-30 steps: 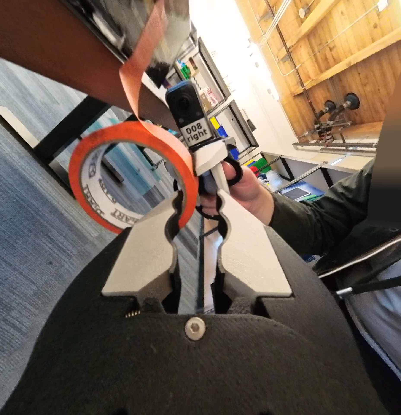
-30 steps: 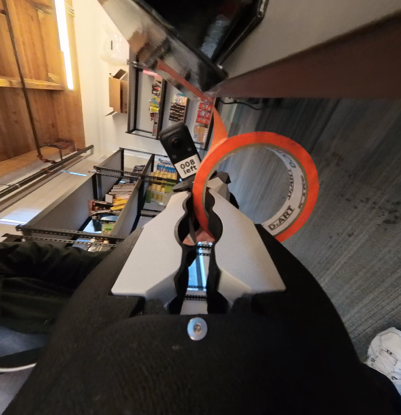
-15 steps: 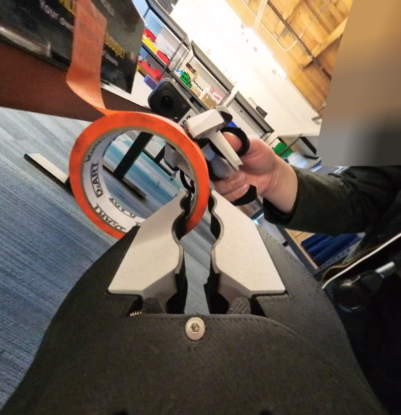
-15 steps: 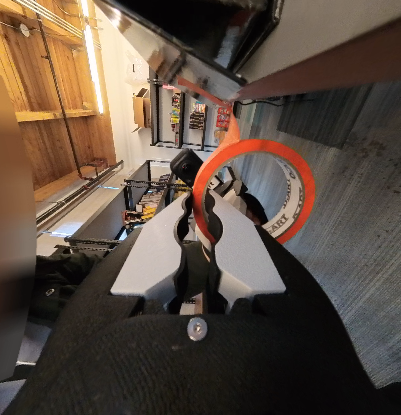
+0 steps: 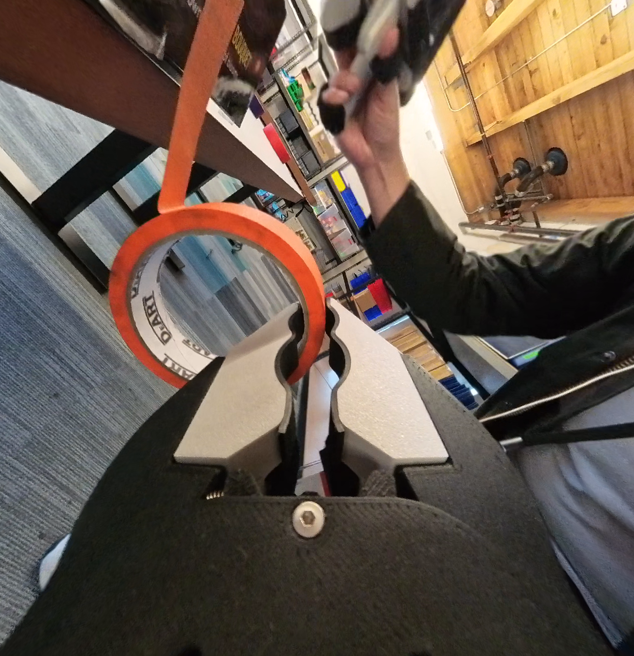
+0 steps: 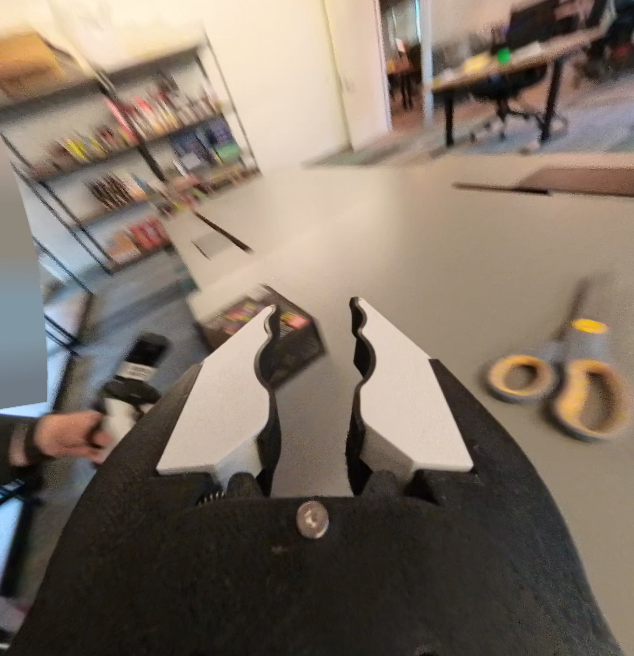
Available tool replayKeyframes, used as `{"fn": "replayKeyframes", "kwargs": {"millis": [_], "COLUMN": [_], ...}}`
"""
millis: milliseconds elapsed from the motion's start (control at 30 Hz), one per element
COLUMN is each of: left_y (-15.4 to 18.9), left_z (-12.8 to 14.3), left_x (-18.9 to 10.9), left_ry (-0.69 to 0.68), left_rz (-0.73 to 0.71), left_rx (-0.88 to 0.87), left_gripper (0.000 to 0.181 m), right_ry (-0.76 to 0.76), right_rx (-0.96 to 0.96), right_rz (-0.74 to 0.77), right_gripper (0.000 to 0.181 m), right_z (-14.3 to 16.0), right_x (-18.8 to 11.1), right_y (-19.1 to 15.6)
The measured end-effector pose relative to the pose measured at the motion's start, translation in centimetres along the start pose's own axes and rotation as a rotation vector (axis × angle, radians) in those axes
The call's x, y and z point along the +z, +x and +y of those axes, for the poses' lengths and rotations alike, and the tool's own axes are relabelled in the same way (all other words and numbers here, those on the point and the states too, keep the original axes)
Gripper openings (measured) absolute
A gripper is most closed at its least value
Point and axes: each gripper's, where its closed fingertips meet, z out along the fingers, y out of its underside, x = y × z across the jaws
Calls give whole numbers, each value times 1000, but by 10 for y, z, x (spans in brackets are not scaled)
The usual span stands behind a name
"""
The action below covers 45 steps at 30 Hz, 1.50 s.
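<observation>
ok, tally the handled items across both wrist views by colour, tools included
Orange: 1, tape roll, with its strip running up to the black box
Yellow-grey: 1, scissors
Black: 1, the box
Grey-fingered tools: 2, left tool, right tool
Total: 5

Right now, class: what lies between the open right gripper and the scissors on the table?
Only bare grey table: the right wrist view shows nothing between the right gripper and the yellow-handled scissors.
</observation>
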Motion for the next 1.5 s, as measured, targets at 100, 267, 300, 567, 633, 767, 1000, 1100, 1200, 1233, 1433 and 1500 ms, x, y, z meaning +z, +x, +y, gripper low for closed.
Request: {"fn": "replayKeyframes", "kwargs": {"millis": [100,267,300,567,633,767,1000,1100,1200,1233,1433,1500], "left_y": [-2,-11,-12,-14,-11,-9,-6,-8,-7,-8,-10,-10], "left_z": [1,8,8,1,0,-1,-1,-2,-2,-2,-5,-6], "left_x": [1,1,0,1,2,3,4,4,5,5,7,8], "left_ry": [-15,-72,-68,-68,-78,-62,-65,-59,-60,-63,-71,-69], "left_rz": [-25,-92,-91,-146,-140,-120,-100,-102,-97,-100,-110,-110], "left_rx": [-6,-23,-36,-153,-119,-134,-129,-133,-139,-136,-133,-135], "left_gripper": [9,9,9,9,8,8,8,8,8,8,8,8], "right_ry": [-318,-577,-597,-759,-737,-807,-989,-970,-970,-969,-984,-1011], "right_rx": [-194,-246,-237,-11,15,95,160,228,295,300,295,286], "right_rz": [256,391,409,506,515,459,316,281,273,279,352,361], "right_gripper": [35,40,40,40,39,24,24,23,23,24,24,24], "right_z": [25,57,61,98,97,102,141,156,166,169,175,176], "right_x": [5,16,19,28,31,23,-38,-58,-74,-77,-82,-82], "right_y": [88,161,169,201,202,189,84,39,5,-2,-6,-8]}}
